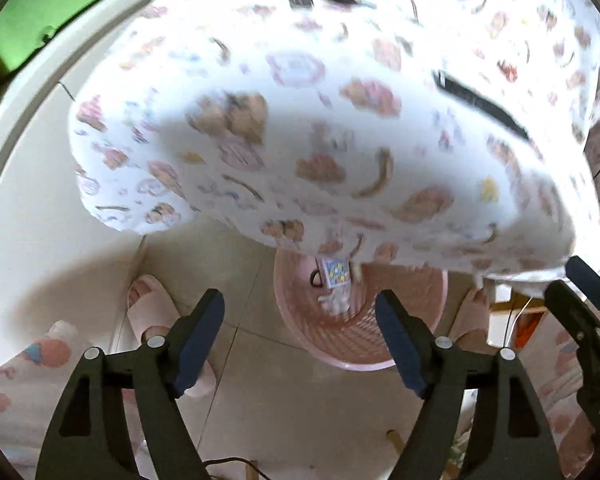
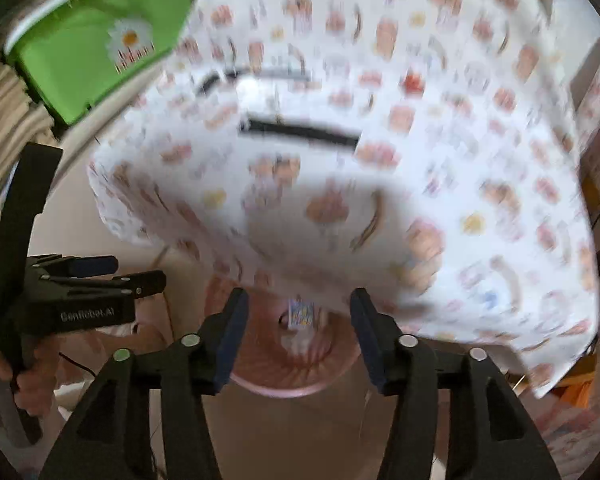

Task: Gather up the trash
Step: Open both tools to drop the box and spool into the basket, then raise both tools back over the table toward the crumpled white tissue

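- My left tool (image 1: 300, 344) hangs spread above the tiled floor (image 1: 260, 408), with nothing between its blue pads (image 1: 202, 336).
- My right tool (image 2: 298, 338) is spread as well, its pads (image 2: 234, 332) apart and bare.
- In the left wrist view my right tool (image 1: 584, 292) shows at the right edge, just under the hem of the cloth; in the right wrist view my left tool (image 2: 100, 280) shows at the left edge, with my left hand (image 2: 20, 376) on its handle.
- A pink woven basket (image 1: 352, 340) stands on the floor below both tools, its rim partly hidden by the cloth.
- Inside the basket lies the trash: a small printed wrapper (image 1: 336, 272) with blue and yellow marks, and some pale crumpled bits (image 1: 334, 302) beside it. The wrapper (image 2: 300, 312) shows between my right tool's pads in the right wrist view, though it lies down in the basket (image 2: 292, 376), well apart from them.
- A white tablecloth with a pink and brown print (image 1: 300, 128) covers the worktop and hangs over the basket; both views are blurred.
- A black strip (image 1: 480, 104) lies on the cloth, and I cannot tell what it is.
- A pink slipper (image 1: 152, 308) rests on the floor left of the basket.
- A green bag with a daisy print (image 2: 112, 52) sits at upper left.
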{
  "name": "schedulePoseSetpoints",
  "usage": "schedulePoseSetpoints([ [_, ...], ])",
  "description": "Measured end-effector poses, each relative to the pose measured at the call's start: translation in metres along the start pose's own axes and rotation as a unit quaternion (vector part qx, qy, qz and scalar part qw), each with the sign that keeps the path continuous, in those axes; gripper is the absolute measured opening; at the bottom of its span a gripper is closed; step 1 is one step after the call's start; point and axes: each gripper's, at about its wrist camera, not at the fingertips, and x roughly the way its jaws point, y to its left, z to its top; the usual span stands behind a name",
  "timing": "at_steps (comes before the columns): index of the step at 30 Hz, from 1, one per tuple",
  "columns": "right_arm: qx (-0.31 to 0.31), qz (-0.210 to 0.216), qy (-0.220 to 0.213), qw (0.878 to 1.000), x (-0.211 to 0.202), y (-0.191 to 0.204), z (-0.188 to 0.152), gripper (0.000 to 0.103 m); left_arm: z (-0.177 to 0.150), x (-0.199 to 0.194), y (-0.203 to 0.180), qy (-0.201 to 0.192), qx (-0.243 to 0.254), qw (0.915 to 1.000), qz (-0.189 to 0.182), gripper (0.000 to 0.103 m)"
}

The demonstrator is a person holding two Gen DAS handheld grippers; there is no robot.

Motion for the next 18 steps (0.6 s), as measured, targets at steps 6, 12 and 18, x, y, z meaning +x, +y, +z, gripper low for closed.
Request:
schedulePoseSetpoints([
  [6,0.03,-0.011,-0.039,0.999,-0.021,-0.013,0.01,0.063,0.001,-0.017,-0.001,-0.022,0.004,0.9997,0.004,0.081],
  [12,0.03,-0.05,-0.061,0.996,-0.03,-0.026,0.02,0.073,0.003,-0.022,-0.004,-0.03,0.003,0.9995,0.0,0.082],
  [18,0.04,-0.064,-0.087,0.993,-0.041,-0.034,0.026,0.083,0.01,-0.045,-0.012,-0.066,0.003,0.9977,0.014,0.101],
])
